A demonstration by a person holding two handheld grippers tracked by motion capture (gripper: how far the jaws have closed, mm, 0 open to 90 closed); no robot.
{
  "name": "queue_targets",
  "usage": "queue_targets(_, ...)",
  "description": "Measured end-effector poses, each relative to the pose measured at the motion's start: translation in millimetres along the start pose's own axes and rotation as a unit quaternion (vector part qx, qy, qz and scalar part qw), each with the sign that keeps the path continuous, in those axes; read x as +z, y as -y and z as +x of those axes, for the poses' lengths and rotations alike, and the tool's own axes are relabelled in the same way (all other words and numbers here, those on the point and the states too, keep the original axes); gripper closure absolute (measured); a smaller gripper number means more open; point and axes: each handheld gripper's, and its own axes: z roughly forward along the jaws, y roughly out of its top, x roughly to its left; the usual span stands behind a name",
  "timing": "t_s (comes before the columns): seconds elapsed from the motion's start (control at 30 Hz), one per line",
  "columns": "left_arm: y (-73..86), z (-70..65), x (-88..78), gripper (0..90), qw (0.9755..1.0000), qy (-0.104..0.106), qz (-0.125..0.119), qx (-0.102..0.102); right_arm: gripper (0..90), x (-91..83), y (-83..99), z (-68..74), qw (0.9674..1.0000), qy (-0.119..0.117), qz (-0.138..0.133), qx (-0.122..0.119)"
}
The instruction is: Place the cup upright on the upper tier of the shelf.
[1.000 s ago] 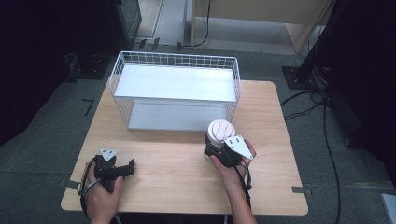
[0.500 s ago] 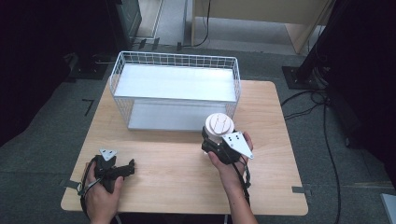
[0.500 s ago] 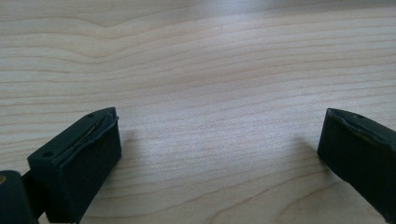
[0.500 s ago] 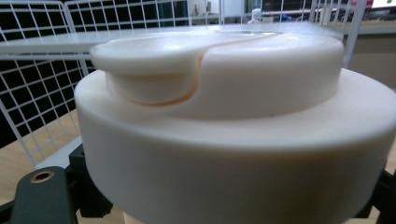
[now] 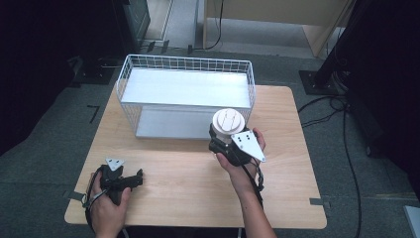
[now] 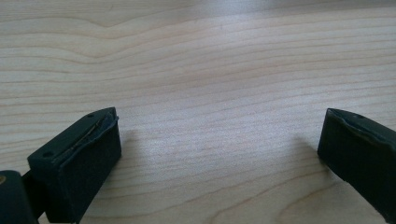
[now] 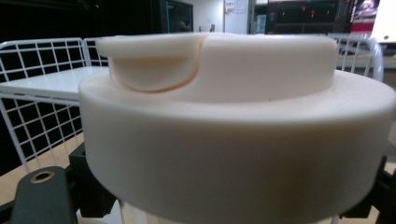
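Cup [image 5: 228, 124], cream-white with a ridged lid, sits a little right of the frame's centre, just in front of the wire basket [image 5: 130, 84]. Jaws of the right gripper [image 5: 224, 147] are closed on its body below the lid, and the cup looks lifted off the table [image 5: 188, 193]. To do this well, I think the cup must stay upright and rise above the basket's front rim before going forward. At lower left, the left gripper [image 5: 130, 180] rests with jaws wide apart, holding nothing.
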Motion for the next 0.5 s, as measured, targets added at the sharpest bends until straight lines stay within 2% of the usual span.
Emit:
queue_targets(0.37,0.0,0.0,0.0,0.0,1.0000,0.000,0.000,0.000,14.9,16.7,-38.2,6.4,0.9990,0.000,-0.039,-0.022)
queue_targets(0.5,0.0,0.0,0.0,0.0,1.0000,0.000,0.000,0.000,14.9,24.4,-51.4,9.5,0.9984,-0.003,-0.052,-0.022)
